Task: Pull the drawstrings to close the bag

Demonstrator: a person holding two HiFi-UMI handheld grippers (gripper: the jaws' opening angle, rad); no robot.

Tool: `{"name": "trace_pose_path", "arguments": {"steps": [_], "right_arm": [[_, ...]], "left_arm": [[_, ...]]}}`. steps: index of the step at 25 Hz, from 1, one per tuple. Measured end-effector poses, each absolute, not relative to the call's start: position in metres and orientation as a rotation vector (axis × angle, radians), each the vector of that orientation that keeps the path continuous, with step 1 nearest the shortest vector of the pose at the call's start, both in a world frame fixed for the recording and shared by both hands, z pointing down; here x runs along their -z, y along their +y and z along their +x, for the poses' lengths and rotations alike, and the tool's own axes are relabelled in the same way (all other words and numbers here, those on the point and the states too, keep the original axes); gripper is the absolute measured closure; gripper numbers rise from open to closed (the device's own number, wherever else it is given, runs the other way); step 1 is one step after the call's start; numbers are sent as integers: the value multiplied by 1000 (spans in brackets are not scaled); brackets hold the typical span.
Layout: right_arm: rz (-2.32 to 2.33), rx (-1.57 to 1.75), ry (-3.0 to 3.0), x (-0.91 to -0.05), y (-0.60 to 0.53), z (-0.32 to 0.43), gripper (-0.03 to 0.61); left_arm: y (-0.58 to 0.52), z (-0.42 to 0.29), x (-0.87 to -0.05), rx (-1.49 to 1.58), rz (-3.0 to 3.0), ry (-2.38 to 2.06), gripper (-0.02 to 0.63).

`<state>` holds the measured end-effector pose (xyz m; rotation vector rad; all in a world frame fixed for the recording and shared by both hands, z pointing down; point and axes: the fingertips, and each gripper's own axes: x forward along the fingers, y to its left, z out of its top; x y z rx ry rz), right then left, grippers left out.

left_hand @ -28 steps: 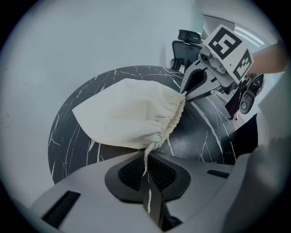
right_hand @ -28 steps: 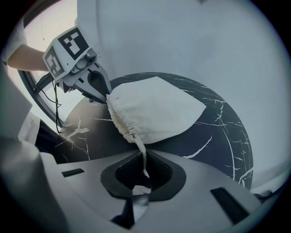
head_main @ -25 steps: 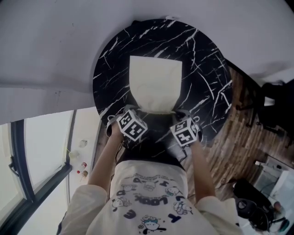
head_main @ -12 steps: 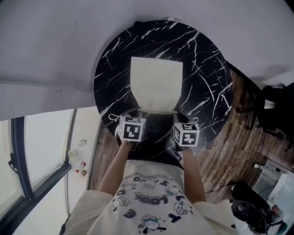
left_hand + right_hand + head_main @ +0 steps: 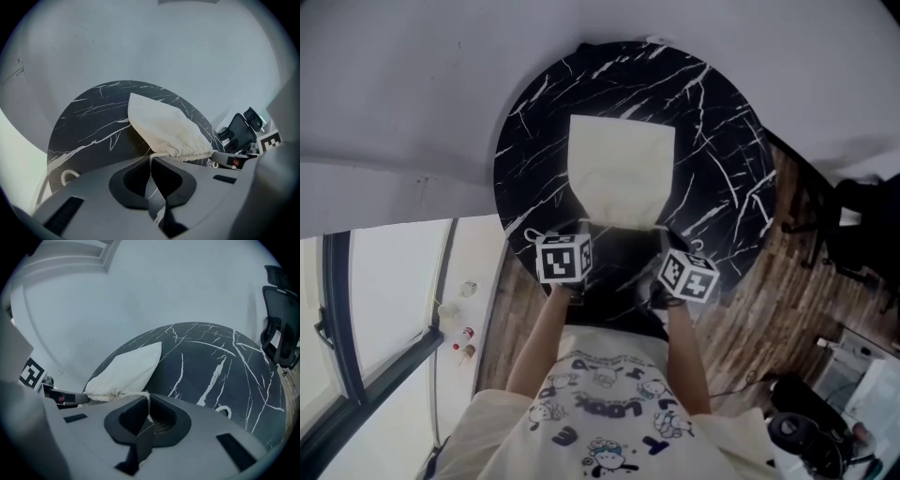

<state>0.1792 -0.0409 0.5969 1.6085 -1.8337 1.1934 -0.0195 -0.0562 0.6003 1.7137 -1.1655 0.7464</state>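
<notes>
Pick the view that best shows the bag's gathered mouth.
Left gripper view: the mouth sits close, its puckers clear. The right gripper view shows it less sharply. The head view shows only a small shadowed edge.

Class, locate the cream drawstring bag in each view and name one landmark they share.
Head view: bag just above centre.
Left gripper view: bag just right of centre, gathered mouth lower right.
Right gripper view: bag left of centre, gathered mouth lower left.
Shared landmark: the black marble table under it.

The bag (image 5: 622, 173) lies centred on the table (image 5: 722, 122) (mouth toward the person (image 5: 609, 412)).
</notes>
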Motion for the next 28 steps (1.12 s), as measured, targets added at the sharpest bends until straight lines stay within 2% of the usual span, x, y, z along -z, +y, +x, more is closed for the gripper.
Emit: {"name": "trace_pose_path", "arguments": {"steps": [18, 23, 28], "right_arm": [[1806, -1244, -1754, -593, -40, 218, 558], [1947, -1407, -1664, -600, -33, 246, 558], [1965, -1430, -1645, -601, -33, 252, 559]], "left_arm": [[-65, -44, -599, -648, 1634, -1242, 568], [-65, -71, -602, -553, 1533, -1281, 569], [-67, -83, -600, -541, 1506, -1333, 572]]}}
